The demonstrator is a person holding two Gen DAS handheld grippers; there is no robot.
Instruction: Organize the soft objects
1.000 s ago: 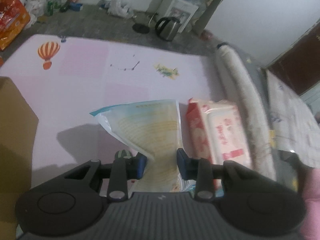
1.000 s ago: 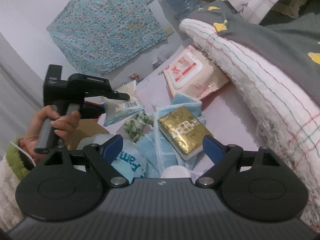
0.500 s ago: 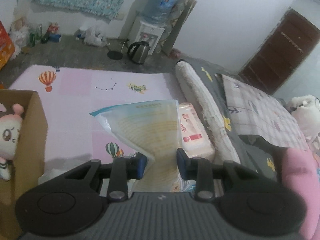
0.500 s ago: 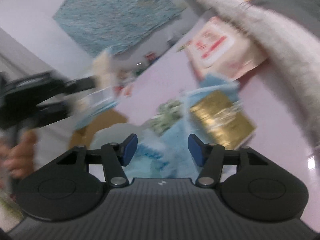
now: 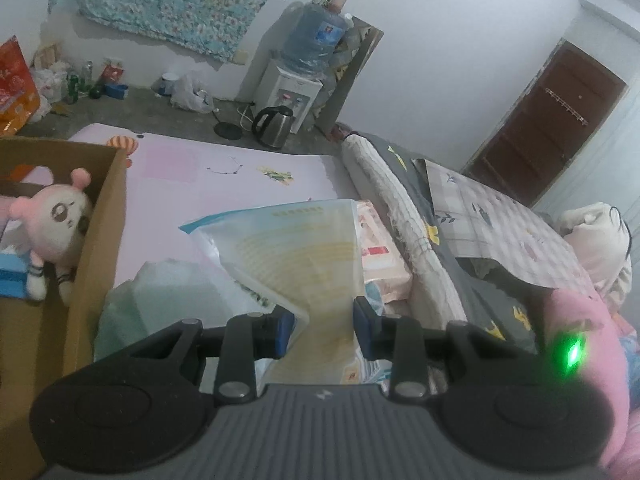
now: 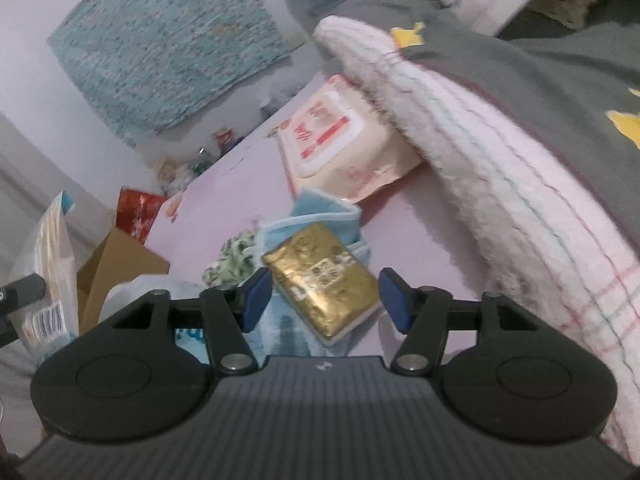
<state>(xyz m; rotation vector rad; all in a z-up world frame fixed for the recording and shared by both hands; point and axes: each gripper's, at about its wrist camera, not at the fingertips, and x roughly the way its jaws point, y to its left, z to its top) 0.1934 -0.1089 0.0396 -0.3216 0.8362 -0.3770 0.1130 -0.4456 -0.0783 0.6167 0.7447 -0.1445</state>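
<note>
Between the blue pads of the left tool [image 5: 324,326], a pale blue-and-yellow tissue pack [image 5: 298,252] is pinched at its lower end and stands raised above the pink mat [image 5: 224,184], its top edge fanned out wide. To its left sits a cardboard box [image 5: 98,240] with a pink-and-white plush toy [image 5: 52,216] leaning against the inside wall. Just behind the held pack, a pink wet-wipes pack [image 5: 380,248] lies on the mat, touching the rolled white blanket [image 5: 396,208] along the bed's edge.

From the right wrist view, the right tool [image 6: 324,300] is released, its jaws having just been opening, and nothing is pressed between the pads. A gold-wrapped pack [image 6: 324,284] lies between them on the mat, resting on a folded light blue cloth [image 6: 324,216]; neither pad touches it. A green-and-white patterned bundle [image 6: 234,256] sits just beside the cloth on the left. The wet-wipes pack [image 6: 340,136] lies farther off, tucked under the blanket [image 6: 500,184].
</note>
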